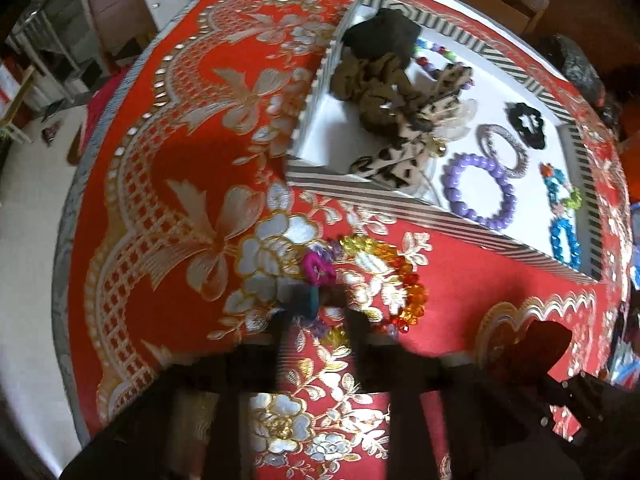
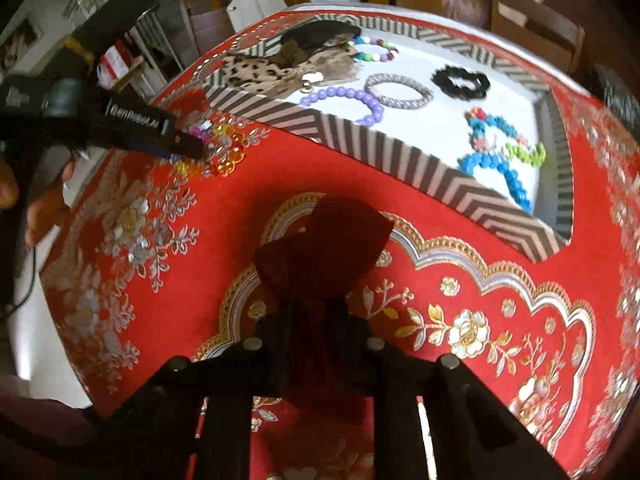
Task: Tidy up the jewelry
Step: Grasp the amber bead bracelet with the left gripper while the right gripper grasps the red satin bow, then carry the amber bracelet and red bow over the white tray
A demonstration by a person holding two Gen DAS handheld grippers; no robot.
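A necklace of clear coloured beads (image 1: 394, 268) lies on the red tablecloth in front of the striped tray (image 1: 400, 206). My left gripper (image 1: 318, 316) is open, its fingers straddling the necklace's near end, close to a magenta piece (image 1: 318, 270) and a teal piece (image 1: 306, 300). It shows in the right wrist view (image 2: 192, 146) over the beads (image 2: 224, 148). My right gripper (image 2: 316, 312) is shut on a dark red velvet pouch (image 2: 324, 248), held above the cloth; the pouch shows in the left wrist view (image 1: 544, 344).
The tray (image 2: 360, 140) holds scrunchies (image 1: 380, 92), a leopard-print bow (image 1: 404, 152), a purple bead bracelet (image 1: 478, 188), a silver bangle (image 1: 504, 150), a black scrunchie (image 1: 526, 122) and blue bead strands (image 2: 500, 152). Wooden chairs stand beyond the table's far edge.
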